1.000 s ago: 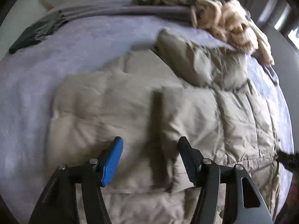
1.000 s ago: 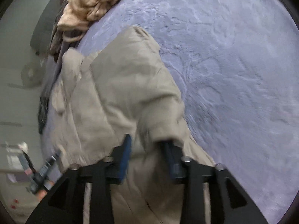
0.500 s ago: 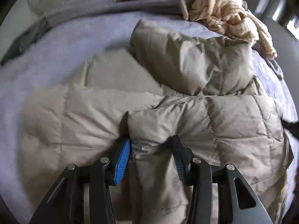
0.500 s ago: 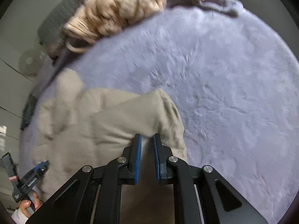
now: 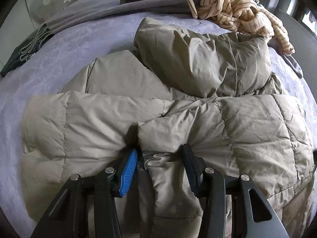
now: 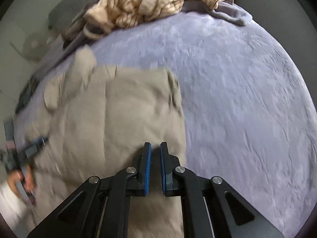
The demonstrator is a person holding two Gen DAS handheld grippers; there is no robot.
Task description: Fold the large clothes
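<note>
**Jacket pinched at both ends**

On the lilac blanket (image 5: 59, 55) lies the beige puffer jacket (image 5: 247, 134). Left gripper (image 5: 160, 158) clamps a thick fold at its near edge; right gripper (image 6: 155, 154), nearly closed, appears empty above the jacket's near right side.

A large beige quilted puffer jacket (image 5: 247, 130) lies spread across the lavender plush-covered bed (image 5: 59, 59). Its nylon shell is creased and stitched into puffy panels. One bulky part is folded back over the body, and a front edge stands bunched up near the hem.
</note>
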